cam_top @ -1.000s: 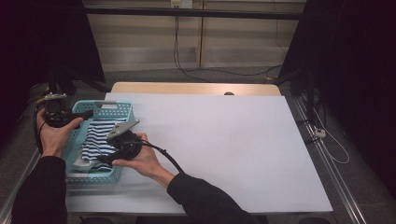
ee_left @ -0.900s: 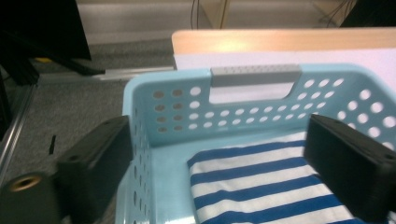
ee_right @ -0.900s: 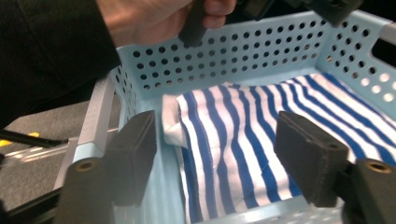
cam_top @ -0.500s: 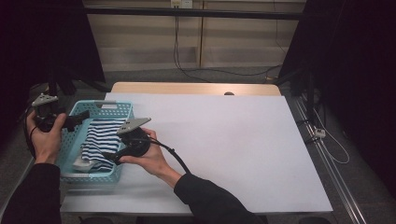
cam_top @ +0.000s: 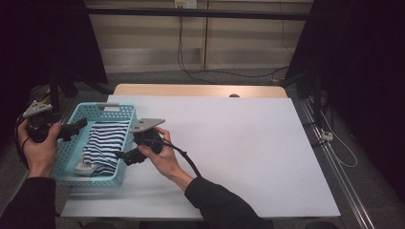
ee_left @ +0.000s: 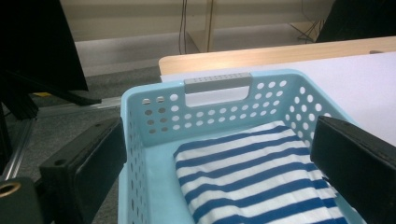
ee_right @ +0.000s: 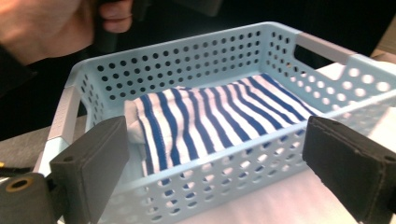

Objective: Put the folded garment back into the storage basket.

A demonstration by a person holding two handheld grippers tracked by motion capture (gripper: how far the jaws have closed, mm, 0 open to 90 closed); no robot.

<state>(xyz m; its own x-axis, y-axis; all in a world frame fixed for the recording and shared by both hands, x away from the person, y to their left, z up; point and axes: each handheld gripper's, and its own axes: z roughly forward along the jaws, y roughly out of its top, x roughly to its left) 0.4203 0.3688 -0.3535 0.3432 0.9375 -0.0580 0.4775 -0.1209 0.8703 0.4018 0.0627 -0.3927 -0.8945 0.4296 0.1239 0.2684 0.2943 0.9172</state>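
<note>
A striped cloth (cam_top: 106,143), white with blue bands, lay folded in a pale blue basket (cam_top: 125,125) at the left edge of a white table (cam_top: 239,143). In the right gripper view the cloth (ee_right: 210,121) was seen to cover most of the basket floor, one rolled edge turned up toward the near left corner, and to lie below the perforated rim (ee_right: 243,144). In the left gripper view it (ee_left: 252,177) was shown low between the walls, beneath the grey handle (ee_left: 218,80) of the far end.

The left gripper (cam_top: 81,125) was held outside the basket's left wall and pointed across it; its jaws were spread wide, with nothing between them. The right gripper (cam_top: 119,155) was held just outside the right wall, aimed at the cloth; its jaws had just been opening and were likewise wide, with no cloth or wall caught in them. The basket was flanked on both sides, and neither gripper was seen to touch it or the cloth.

The step in hand was judged to be the release after the cloth had been laid in the basket, the placing itself looking complete. The next move, if one was called for, was judged to need both grippers drawn clear of the walls without the rim being snagged.
</note>
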